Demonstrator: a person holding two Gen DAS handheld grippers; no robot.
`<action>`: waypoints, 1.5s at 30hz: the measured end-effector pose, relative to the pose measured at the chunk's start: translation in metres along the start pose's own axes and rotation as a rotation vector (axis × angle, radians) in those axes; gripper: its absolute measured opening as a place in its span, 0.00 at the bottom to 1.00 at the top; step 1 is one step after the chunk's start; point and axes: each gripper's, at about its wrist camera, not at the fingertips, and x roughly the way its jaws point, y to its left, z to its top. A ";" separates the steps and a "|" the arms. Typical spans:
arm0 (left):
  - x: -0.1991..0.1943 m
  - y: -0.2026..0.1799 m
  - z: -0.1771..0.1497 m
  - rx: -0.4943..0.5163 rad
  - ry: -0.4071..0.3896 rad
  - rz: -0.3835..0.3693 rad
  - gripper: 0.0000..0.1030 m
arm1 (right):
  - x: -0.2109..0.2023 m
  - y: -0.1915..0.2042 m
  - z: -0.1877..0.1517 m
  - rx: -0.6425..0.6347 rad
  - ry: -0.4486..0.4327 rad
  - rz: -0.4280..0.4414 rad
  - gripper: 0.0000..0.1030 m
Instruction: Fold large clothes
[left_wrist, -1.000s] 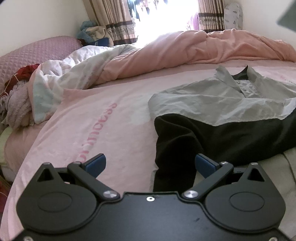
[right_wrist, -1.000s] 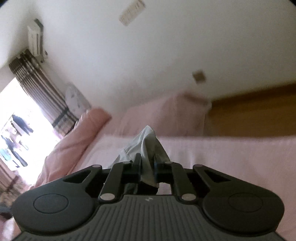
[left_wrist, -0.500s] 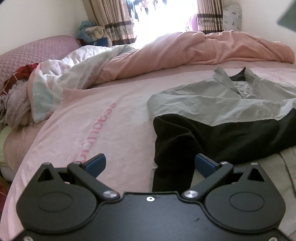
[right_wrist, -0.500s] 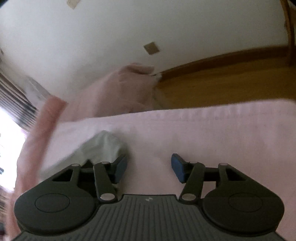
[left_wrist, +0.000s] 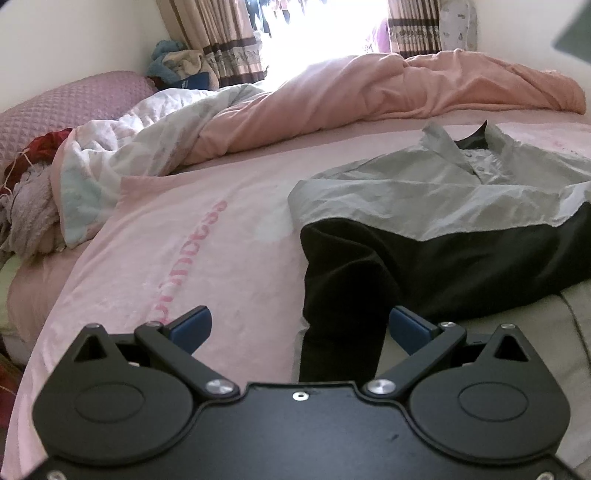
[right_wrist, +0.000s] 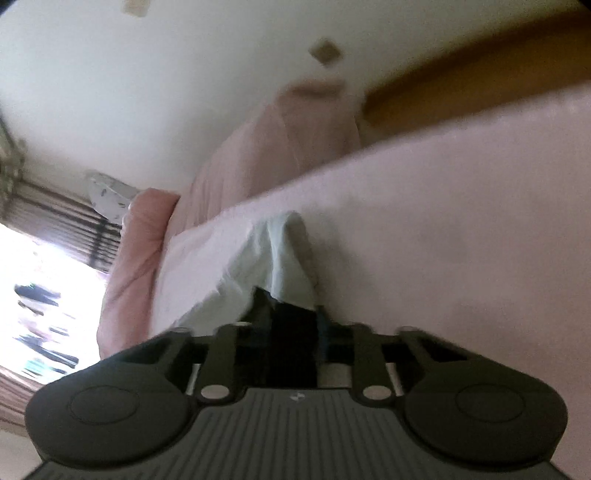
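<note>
Shirt (left_wrist: 443, 206) lies spread on the bed (left_wrist: 177, 258) — grey top, black bottom. My left gripper (left_wrist: 299, 326) is spread wide over the black hem, touching nothing. My right gripper (right_wrist: 286, 321) pinches a sleeve edge. Fabric looks thin, floppy, light — best held at corners or seams.

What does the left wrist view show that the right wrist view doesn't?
Left wrist only: the open left gripper above the black sleeve, the grey-and-black jacket's collar, the purple quilted pillow. Right wrist only: the right gripper, jaws shut on a grey-and-black fold of the jacket, plus the wooden floor. Both: the jacket, pink bedsheet, peach duvet, striped curtains.
</note>
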 end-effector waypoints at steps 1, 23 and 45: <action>0.000 0.000 0.000 0.001 0.001 0.002 1.00 | -0.005 0.010 -0.001 -0.068 -0.039 -0.021 0.14; 0.006 0.016 0.006 -0.125 0.048 -0.003 1.00 | -0.095 0.246 -0.301 -1.074 -0.169 0.210 0.07; 0.011 0.058 0.008 -0.211 0.055 0.007 1.00 | -0.126 0.281 -0.552 -1.327 0.167 0.450 0.15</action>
